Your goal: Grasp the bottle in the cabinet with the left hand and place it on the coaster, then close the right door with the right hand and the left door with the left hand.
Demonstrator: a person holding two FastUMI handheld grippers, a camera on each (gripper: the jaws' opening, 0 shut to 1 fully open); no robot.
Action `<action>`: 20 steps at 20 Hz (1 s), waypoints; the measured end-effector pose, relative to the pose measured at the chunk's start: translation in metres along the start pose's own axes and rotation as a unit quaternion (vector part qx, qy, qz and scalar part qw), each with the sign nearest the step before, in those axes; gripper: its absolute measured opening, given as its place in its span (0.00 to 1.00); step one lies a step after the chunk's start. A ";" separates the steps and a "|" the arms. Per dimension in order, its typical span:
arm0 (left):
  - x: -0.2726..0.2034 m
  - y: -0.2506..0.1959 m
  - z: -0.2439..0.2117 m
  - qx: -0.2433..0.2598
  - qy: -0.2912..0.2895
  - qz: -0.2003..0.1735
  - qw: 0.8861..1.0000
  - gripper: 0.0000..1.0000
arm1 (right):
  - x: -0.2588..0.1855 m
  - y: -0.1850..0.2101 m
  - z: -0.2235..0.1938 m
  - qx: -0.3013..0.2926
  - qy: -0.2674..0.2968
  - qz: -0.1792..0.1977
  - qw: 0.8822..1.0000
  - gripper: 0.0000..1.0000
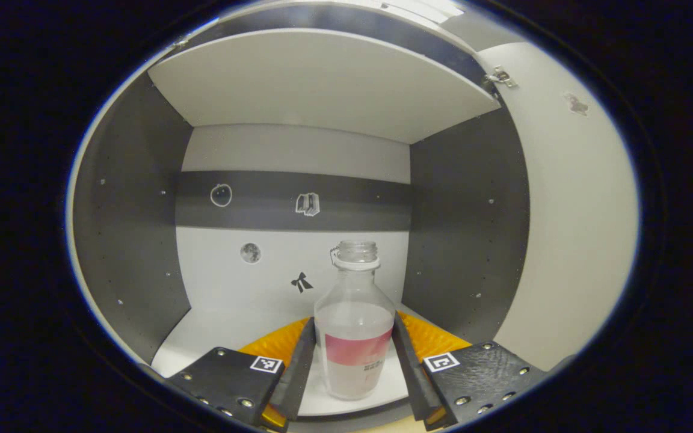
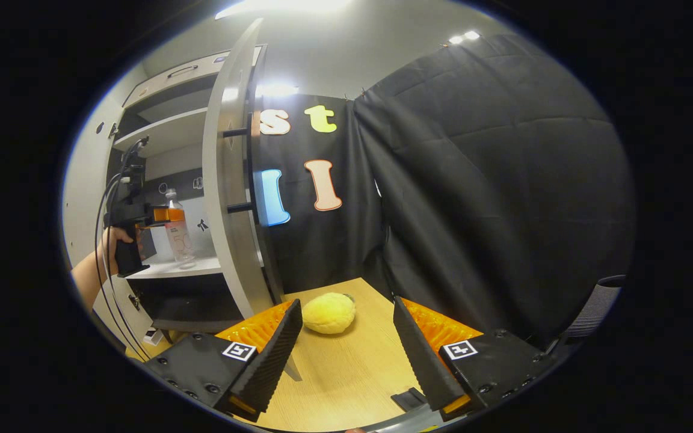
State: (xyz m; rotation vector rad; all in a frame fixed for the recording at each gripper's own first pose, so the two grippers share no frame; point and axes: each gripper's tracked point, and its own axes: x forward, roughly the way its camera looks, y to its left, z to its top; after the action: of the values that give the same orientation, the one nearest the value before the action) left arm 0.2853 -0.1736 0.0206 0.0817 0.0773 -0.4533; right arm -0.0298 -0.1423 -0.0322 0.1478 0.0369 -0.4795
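A clear bottle (image 1: pixel 354 325) with a pink label and no cap stands on the white shelf (image 1: pixel 214 331) inside the cabinet. My left gripper (image 1: pixel 354 355) is shut on it, one finger pressed to each side of its body. In the right gripper view that same bottle (image 2: pixel 178 231) sits on the shelf with a hand (image 2: pixel 109 240) holding the left gripper against it. The right door (image 2: pixel 232 198) stands open, its inner face (image 1: pixel 575 210) pale. My right gripper (image 2: pixel 346 349) hangs open over the wooden table (image 2: pixel 346 367), holding nothing.
A yellow plush lump (image 2: pixel 329 313) lies on the table just beyond the right gripper's fingers. A small dark flat piece (image 2: pixel 409 398) rests near the table's front edge. An upper shelf (image 1: pixel 322 84) roofs the bottle's compartment. Cables (image 2: pixel 103 264) trail below the hand.
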 end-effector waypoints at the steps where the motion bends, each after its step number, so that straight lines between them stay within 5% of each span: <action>1: -0.010 -0.002 0.006 -0.003 -0.005 -0.002 1.000 0.70 | 0.001 0.000 0.001 0.001 -0.003 0.001 1.000 0.97; 3: -0.029 -0.002 0.015 -0.006 -0.015 -0.002 1.000 0.70 | 0.001 0.003 0.002 0.003 -0.005 0.006 1.000 0.97; 4: -0.038 -0.002 0.017 -0.008 -0.017 -0.001 1.000 0.77 | 0.002 0.005 0.003 0.005 -0.005 0.009 1.000 0.96; 6: -0.056 0.000 0.020 -0.013 -0.020 0.000 1.000 0.77 | 0.002 0.009 0.004 0.006 -0.008 0.016 1.000 0.97; 7: -0.065 0.002 0.019 -0.014 -0.021 0.000 1.000 0.70 | 0.001 0.010 0.004 0.005 -0.011 0.019 1.000 0.97; 9: -0.081 0.006 0.019 -0.010 -0.023 0.004 1.000 0.77 | 0.002 0.013 0.005 0.008 -0.012 0.025 1.000 0.96; 11: -0.098 0.010 0.015 -0.004 -0.025 0.008 1.000 0.77 | 0.002 0.016 0.002 0.015 -0.006 0.035 0.999 0.96; 12: -0.108 0.011 0.013 -0.001 -0.025 0.010 1.000 0.70 | 0.001 0.018 0.001 0.017 -0.003 0.039 0.999 0.97; 20: -0.176 0.015 -0.020 0.025 -0.034 0.016 0.999 0.70 | 0.007 0.014 0.000 0.012 0.002 0.051 0.999 0.97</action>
State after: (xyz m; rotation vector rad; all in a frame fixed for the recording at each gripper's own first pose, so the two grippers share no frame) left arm 0.1334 -0.0822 0.0181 0.1174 -0.0021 -0.4260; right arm -0.0176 -0.1334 -0.0309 0.1731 0.0266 -0.3778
